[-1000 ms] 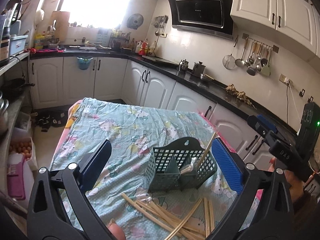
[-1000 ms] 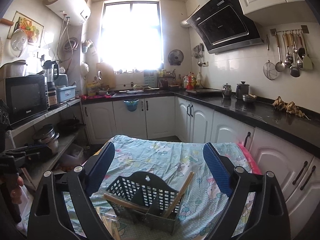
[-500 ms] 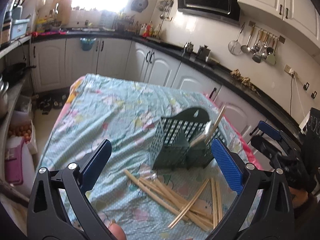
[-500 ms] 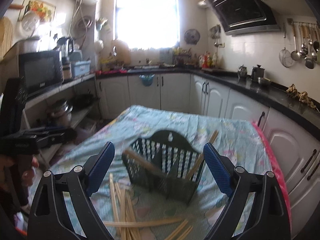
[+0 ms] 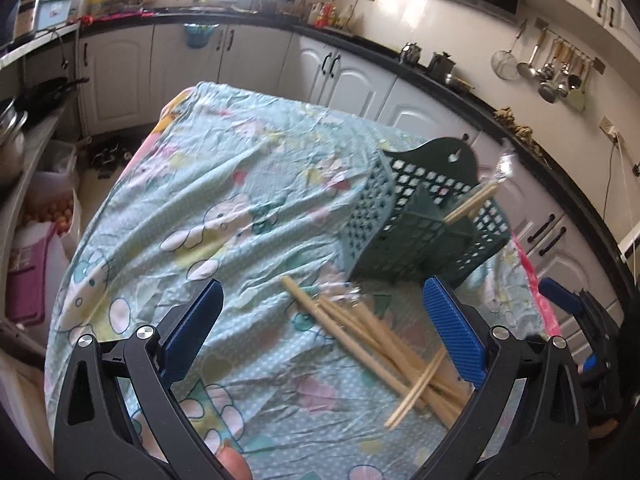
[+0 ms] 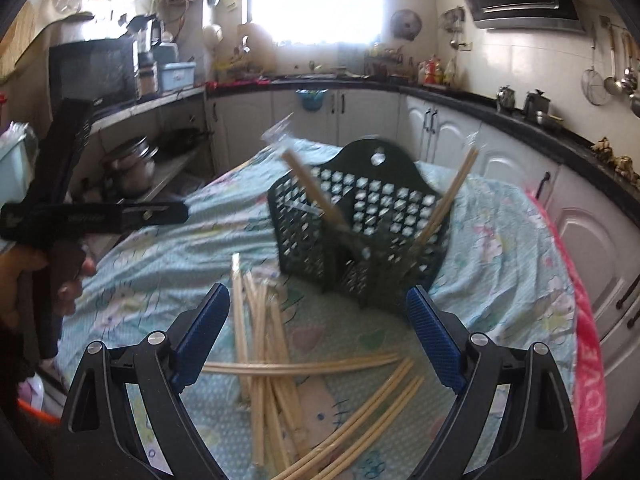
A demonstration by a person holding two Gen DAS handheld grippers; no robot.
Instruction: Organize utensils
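Left side, left wrist view: the left gripper [image 5: 320, 320] hangs above the worktop [image 5: 208, 184], which is covered by a light blue cartoon-print cloth [image 5: 192, 216]. Jaws spread wide, nothing between the blue pads [image 5: 452, 332]. A fingertip of the person shows at the bottom edge, under the gripper frame.

Centre of the worktop: a loose pile of wooden chopsticks [image 5: 372, 336] lies flat on the cloth, crossing one another, just in front of the basket. In the right wrist view the same pile [image 6: 264, 328] spreads between and below that gripper's pads, some sticks lying crosswise, others fanning toward the near edge.

Right of centre: a dark green perforated utensil basket [image 5: 416, 216] stands on the cloth, with a raised back panel carrying a hanging hole. In the right wrist view the basket [image 6: 360, 224] holds two sets of chopsticks, one leaning left [image 6: 316, 188] and one leaning right [image 6: 452, 196]. Motion blur prevents a count.

Right side: the right gripper [image 6: 320, 328] hovers over the chopstick pile, jaws spread wide, holding nothing. The left wrist view catches it [image 5: 576, 308] at the far right edge, beside the worktop's pink border.
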